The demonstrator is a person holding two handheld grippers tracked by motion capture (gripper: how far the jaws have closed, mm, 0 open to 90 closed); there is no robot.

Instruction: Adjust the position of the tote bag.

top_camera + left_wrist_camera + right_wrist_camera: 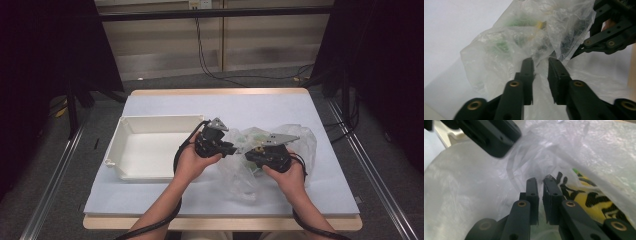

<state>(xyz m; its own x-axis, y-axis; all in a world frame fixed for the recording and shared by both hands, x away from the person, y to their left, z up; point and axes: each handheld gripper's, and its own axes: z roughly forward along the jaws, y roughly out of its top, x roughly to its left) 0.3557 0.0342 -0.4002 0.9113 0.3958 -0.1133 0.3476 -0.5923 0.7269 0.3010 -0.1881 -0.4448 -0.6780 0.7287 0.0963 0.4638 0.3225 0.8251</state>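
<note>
Two hand-held claws meet over a crumpled clear plastic bag (pixel 272 150) at the middle right of the pale-covered desk (pixel 165 200). Left claw (pixel 541 62) stands with its jaws parted, a fold of film lying loose in the gap, nothing pinched. Right claw (pixel 539 181) is clenched, its jaws nearly together on a thin fold of the same bag. Beside the bag, on its left, sits a white plastic tray (pixel 120 132). Inside the bag, the right gripper view picks out a yellow item with black markings (pixel 589 197); the left gripper view catches green shapes (pixel 502 46).
</note>
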